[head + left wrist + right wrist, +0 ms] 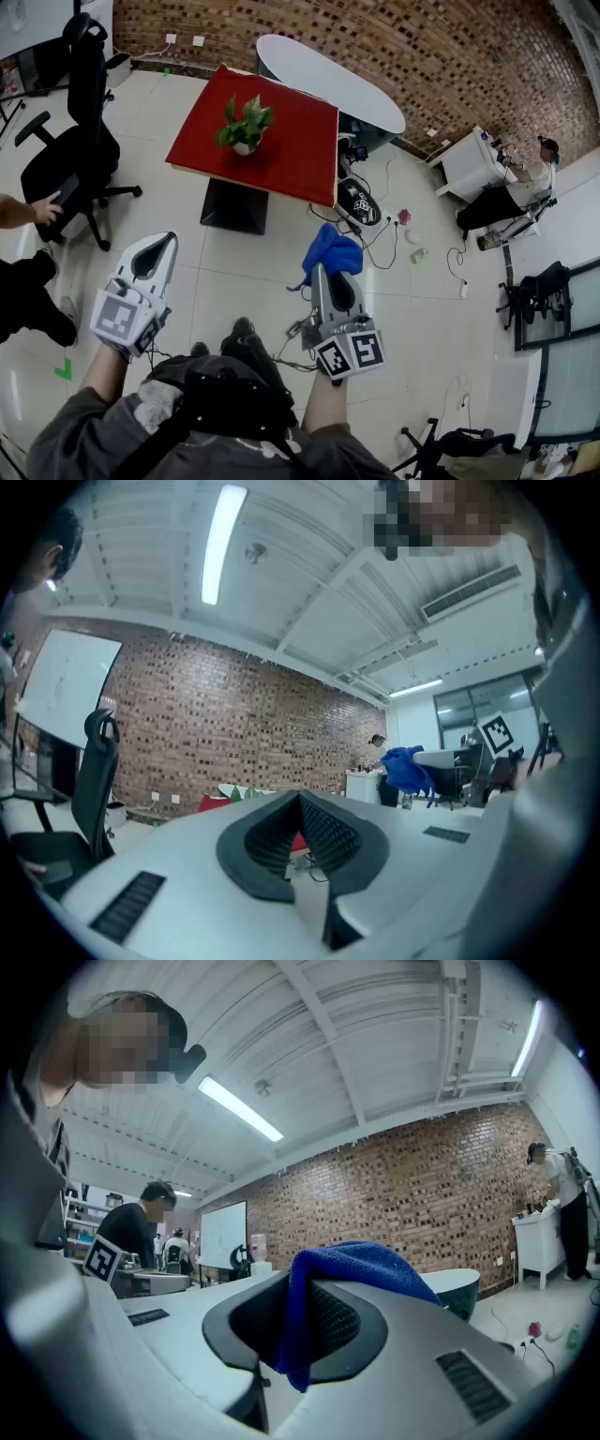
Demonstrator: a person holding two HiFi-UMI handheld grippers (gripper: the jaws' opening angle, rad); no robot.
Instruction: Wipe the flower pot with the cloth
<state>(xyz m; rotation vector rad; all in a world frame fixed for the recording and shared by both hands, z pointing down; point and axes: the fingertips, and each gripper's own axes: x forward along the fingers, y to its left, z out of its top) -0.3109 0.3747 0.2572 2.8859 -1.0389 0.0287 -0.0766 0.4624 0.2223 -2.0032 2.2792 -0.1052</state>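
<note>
You had your right gripper (328,272) fingers pinching the blue cloth (331,249), while the left gripper (156,246) fingers were pressed together on nothing. The flower pot (243,147) sat well ahead on the red worktop (300,155), so getting close with a firm pinch looked like the smart move.

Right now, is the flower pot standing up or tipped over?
Standing up. The white flower pot sits flat on the red table, with its leaves pointing up.
</note>
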